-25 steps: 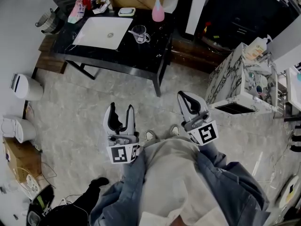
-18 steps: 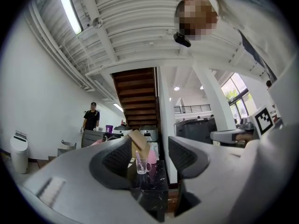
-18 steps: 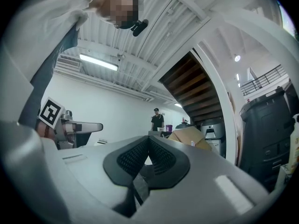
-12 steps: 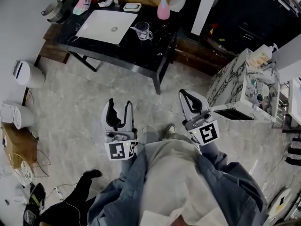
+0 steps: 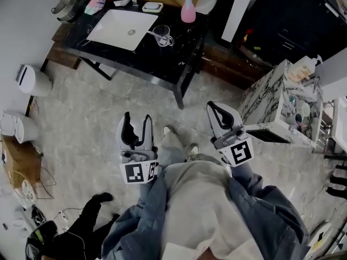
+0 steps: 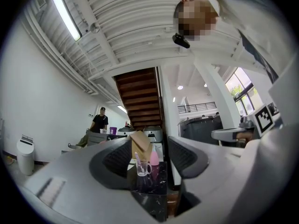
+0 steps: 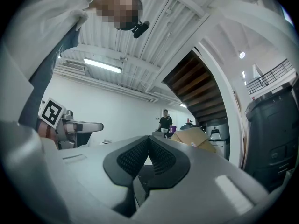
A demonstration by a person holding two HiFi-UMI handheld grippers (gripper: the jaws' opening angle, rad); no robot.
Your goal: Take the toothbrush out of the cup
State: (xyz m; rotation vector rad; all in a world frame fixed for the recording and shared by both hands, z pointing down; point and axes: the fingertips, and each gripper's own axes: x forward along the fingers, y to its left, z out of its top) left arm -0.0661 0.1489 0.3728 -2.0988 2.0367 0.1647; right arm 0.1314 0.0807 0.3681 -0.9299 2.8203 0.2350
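The reach has not yet begun: the toothbrush (image 5: 155, 33) stands in the clear cup (image 5: 161, 36) on the black tabletop (image 5: 162, 61), well apart from the left hand-held gripper (image 5: 136, 121), jaws apart and empty, and the right hand-held gripper (image 5: 213, 110), jaws together, so the next move calls for stepping closer and lining open jaws on the handle.

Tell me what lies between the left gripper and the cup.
Head view: between left gripper and cup, only bare floor, then the black table top.

One cup (image 6: 141, 168), one toothbrush (image 6: 137, 159), two hand-held grippers (image 5: 136, 119) (image 5: 214, 109).
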